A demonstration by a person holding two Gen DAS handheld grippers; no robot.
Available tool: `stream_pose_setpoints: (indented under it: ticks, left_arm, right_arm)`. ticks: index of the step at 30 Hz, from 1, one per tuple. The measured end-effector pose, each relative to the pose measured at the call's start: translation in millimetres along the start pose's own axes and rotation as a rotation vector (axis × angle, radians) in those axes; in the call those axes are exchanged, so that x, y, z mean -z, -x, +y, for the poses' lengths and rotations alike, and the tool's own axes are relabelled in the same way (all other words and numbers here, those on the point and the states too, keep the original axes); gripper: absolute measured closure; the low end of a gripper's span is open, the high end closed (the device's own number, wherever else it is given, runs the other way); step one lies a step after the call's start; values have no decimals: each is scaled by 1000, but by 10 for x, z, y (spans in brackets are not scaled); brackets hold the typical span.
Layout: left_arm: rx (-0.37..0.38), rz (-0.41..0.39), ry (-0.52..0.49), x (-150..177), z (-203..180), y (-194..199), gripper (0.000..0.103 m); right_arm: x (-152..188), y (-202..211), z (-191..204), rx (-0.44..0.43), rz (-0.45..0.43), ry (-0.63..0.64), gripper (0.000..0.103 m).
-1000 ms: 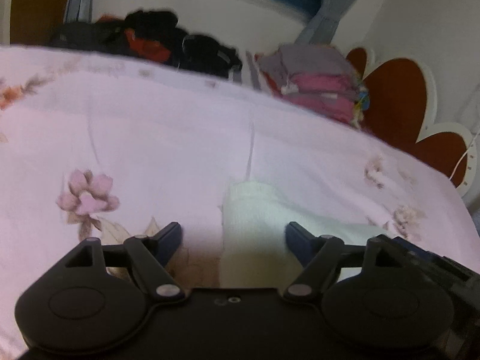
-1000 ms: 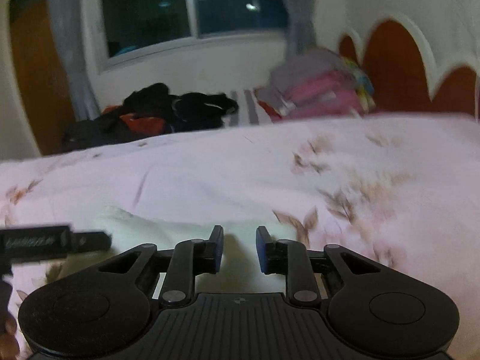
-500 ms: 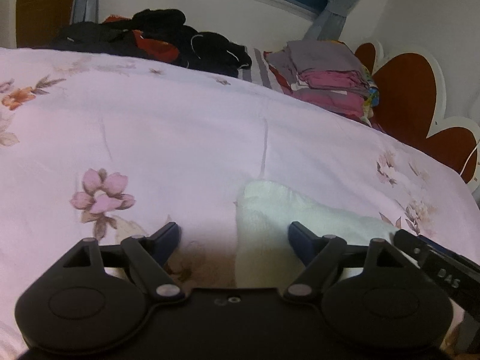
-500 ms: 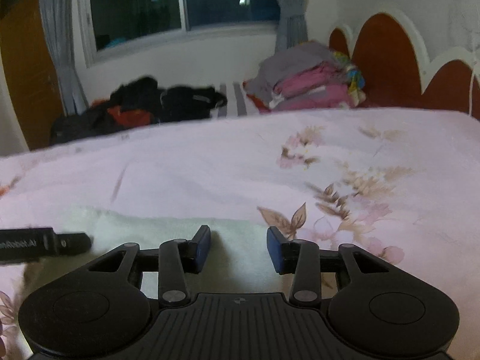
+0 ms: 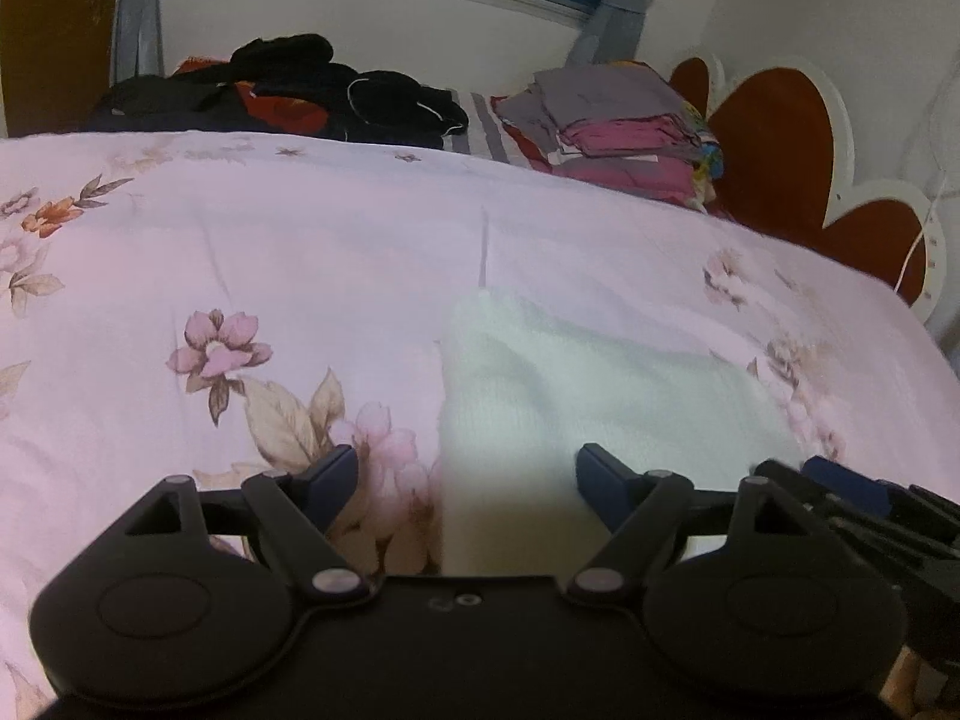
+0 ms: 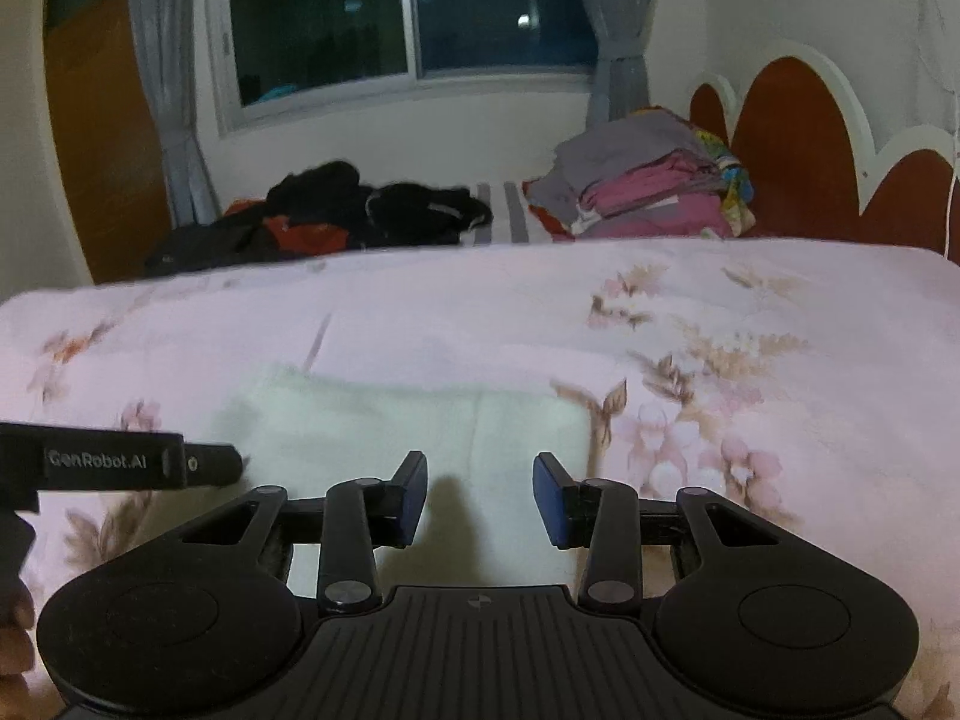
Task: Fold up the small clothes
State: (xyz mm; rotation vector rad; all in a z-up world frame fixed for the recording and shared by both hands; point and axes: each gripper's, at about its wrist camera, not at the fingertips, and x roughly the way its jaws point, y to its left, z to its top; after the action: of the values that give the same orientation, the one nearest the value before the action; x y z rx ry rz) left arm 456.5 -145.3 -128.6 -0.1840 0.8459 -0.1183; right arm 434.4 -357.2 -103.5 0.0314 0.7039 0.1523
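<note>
Right wrist view shows your right gripper (image 6: 480,495) has let go and spread wide; your left gripper (image 5: 467,480) stays wide too; the cloth (image 6: 420,420) lies flat on the near bed (image 6: 720,300), ready for another fold.

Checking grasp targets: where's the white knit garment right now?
The small white knit garment lies flat on the pink floral bedspread, just ahead of both open grippers: right of centre in the left wrist view, left of centre in the right wrist view.
</note>
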Motion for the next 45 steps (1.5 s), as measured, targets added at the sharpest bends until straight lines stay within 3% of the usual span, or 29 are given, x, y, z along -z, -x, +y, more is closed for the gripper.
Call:
stream_pose_setpoints:
  ticks: [5,8,17,22,29,32,35,45]
  left_arm:
    - [-8,30,37,-11,77,6,19]
    - [-7,18,17,19,75,142,22]
    - [26,48,-20,380,-10,405,22]
    - [25,94,-34,598,8,375,20]
    - [36,110,-66,777,19,564,20]
    - [49,119,-85,901,8,612,19]
    - [58,124,-107,964,8,663,19]
    - [85,145,-135,1010,50,746,19]
  right_arm:
    - [52,-52,-86,17,42,-41,63]
    - [46,155,-28,11,2,-25,63]
    - [348,608,149,-24,3,20,63]
    - [662,522,126,38,89,40,63]
    - [754,881,69,28,65,-17,63]
    - [935,880,101,80,114,20,63]
    - [963,996,54,97,109,-47,63]
    - [1088,1036,152,171,127,-36,63]
